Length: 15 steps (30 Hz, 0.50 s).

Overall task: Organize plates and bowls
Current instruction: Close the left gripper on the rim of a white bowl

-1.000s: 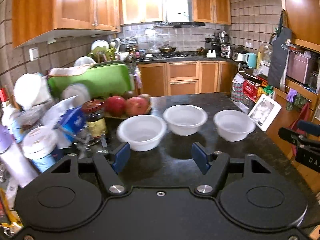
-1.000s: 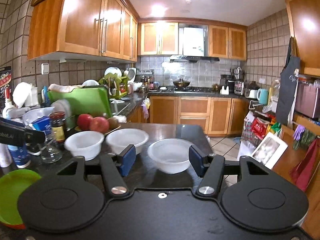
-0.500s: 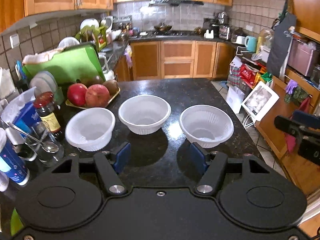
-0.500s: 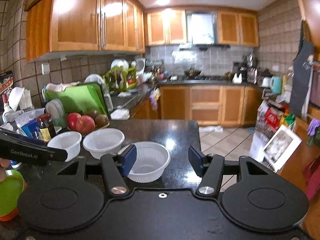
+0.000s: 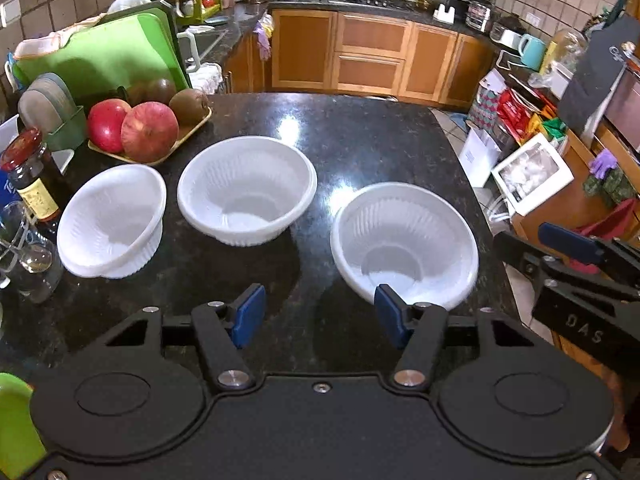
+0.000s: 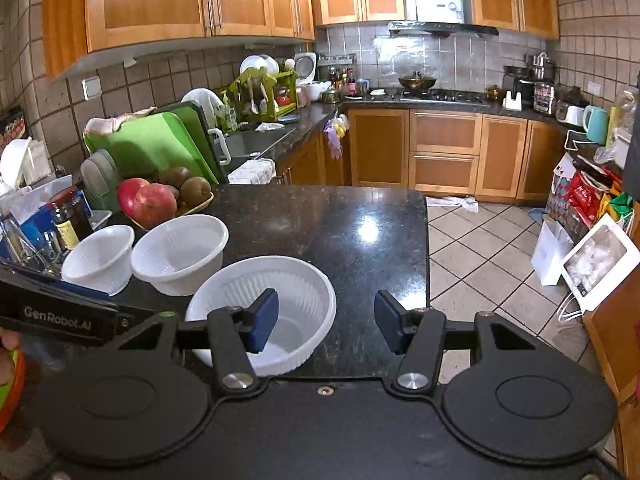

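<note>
White ribbed plastic bowls sit in a row just right of the fruit tray [image 5: 152, 152]: left bowl [image 5: 110, 220], middle bowl [image 5: 246, 196], right bowl [image 5: 404, 240]. They look light, thin and flexible, so the rim is probably the best hold. Left gripper [image 5: 316, 316] and right gripper [image 6: 326, 326] have just been narrowing, jaws spread and empty.

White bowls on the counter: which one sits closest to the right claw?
The rightmost white bowl, alone near the counter edge; the right claw has one finger over its rim.
</note>
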Available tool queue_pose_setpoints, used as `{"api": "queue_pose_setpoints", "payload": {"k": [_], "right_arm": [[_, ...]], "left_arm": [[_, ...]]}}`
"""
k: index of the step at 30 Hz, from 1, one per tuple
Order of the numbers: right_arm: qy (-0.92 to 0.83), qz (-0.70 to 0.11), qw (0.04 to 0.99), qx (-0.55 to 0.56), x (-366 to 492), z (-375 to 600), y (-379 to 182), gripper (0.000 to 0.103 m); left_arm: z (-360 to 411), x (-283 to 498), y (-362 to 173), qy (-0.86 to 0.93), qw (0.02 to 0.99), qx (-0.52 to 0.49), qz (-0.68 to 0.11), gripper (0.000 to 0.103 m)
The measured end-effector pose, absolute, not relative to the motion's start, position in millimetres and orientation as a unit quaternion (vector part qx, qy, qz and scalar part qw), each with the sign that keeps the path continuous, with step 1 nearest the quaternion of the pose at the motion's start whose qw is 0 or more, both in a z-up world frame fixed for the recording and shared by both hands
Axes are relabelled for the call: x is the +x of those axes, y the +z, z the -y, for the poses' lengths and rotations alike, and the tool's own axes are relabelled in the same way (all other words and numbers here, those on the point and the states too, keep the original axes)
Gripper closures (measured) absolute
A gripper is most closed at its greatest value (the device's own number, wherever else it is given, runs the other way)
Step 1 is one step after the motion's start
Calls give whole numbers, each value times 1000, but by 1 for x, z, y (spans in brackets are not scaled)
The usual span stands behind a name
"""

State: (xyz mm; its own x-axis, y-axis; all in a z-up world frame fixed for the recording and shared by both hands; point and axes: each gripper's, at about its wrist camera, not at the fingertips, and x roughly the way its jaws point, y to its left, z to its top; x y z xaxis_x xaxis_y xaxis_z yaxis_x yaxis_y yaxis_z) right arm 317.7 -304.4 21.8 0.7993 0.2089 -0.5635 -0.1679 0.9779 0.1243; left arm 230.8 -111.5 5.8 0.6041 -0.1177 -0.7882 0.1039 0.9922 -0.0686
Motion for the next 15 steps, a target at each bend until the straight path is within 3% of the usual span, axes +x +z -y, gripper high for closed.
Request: {"api": "queue_pose_setpoints", "payload": {"k": [8, 15], "right_arm": [[122, -308, 943, 14, 342, 295, 4, 50], [130, -340, 931, 34, 359, 299, -15, 65]], "left_arm": [[125, 241, -9, -61, 896, 1, -439, 41], [125, 251, -14, -58, 892, -1, -447, 45]]}}
